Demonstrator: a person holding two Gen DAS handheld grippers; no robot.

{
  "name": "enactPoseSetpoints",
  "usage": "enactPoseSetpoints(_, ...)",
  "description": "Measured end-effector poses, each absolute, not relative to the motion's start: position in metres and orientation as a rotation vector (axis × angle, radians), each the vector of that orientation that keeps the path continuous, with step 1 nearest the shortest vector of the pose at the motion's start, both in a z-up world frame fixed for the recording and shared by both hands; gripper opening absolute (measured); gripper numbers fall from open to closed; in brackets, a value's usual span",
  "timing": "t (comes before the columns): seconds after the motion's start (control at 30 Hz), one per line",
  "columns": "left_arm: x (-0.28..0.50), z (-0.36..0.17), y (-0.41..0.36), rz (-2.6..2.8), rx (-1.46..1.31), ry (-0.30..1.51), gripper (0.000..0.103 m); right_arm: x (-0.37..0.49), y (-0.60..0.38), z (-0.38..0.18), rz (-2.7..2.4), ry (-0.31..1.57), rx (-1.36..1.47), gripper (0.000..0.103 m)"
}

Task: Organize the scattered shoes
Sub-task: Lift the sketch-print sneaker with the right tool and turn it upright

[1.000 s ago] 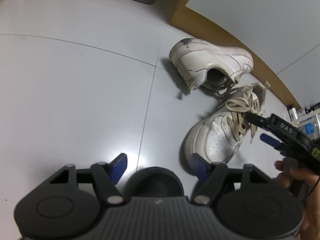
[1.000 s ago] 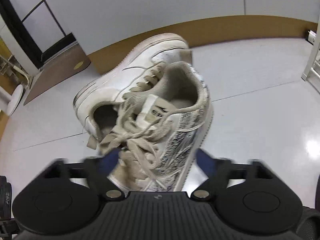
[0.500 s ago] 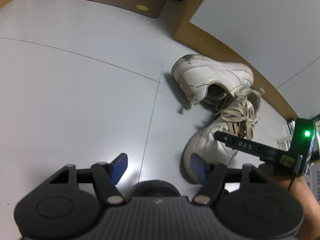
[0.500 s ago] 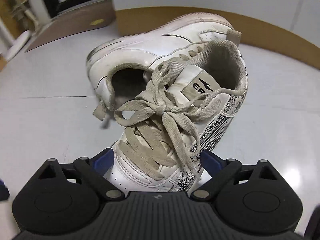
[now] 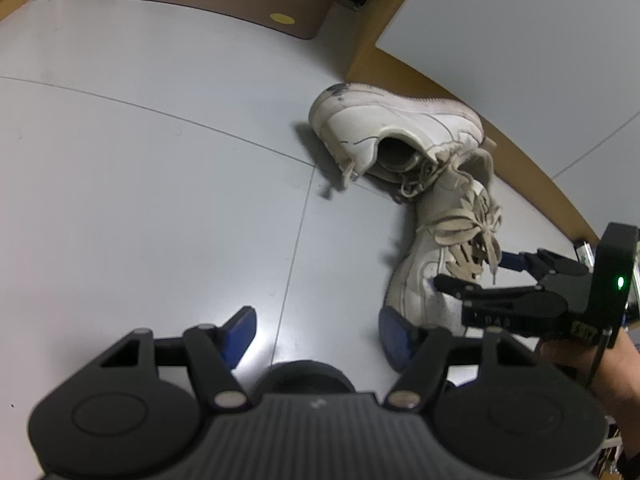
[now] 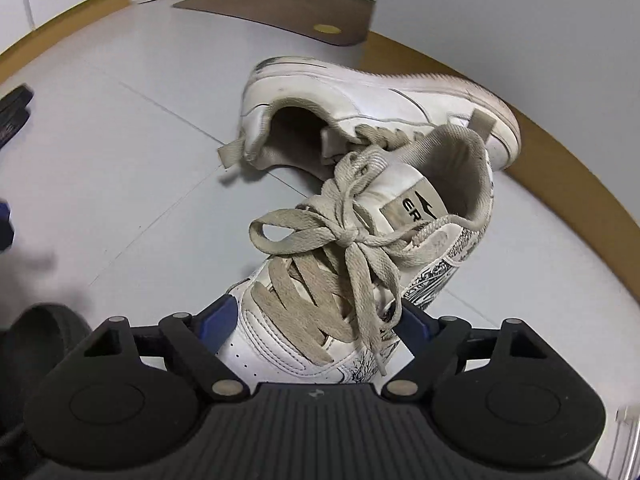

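A grey tiled floor [image 5: 160,152] is bounded by a wooden skirting [image 5: 532,160] under a white wall. Two white sneakers lie touching beside the skirting: the laced sneaker [image 6: 340,280] has been rolled more upright than a second ago and is straddled by the closing right gripper [image 6: 316,320]. The far sneaker [image 6: 360,104] lies tipped on its side. The left gripper [image 5: 316,332] is held apart over bare floor.

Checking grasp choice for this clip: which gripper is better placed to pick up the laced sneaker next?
Right. The right gripper already straddles the laced sneaker at its forefoot, jaws closing. The left gripper is open over bare floor beside the toe.
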State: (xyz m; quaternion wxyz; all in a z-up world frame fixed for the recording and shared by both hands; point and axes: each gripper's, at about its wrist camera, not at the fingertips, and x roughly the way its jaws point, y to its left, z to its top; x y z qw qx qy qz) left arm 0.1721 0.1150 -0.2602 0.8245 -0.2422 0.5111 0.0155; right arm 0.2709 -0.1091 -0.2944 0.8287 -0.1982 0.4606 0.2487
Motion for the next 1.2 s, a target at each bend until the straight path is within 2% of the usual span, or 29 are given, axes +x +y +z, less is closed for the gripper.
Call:
enactPoseSetpoints(0.1,0.172,-0.265,0.117,0.029,-0.519,1.091,0.070,0.271,-0.108,-0.296,0.428,1.011,-0.330,0.095)
enactPoseSetpoints(0.27,0.167,-0.265,0.122,0.034,-0.510,1.098,0.070,0.276,-0.109,-0.306,0.368,1.044,-0.221,0.097)
enactPoseSetpoints(1.03,0.182,-0.278,0.112,0.036,-0.504,1.120,0.070,0.276,-0.111,-0.302,0.655,0.980,-0.526,0.095)
enactPoseSetpoints(1.2,0.190,-0.283,0.100,0.025,-0.498,1.121,0.070,0.289,-0.122,-0.301,0.593,1.045,-0.387,0.096)
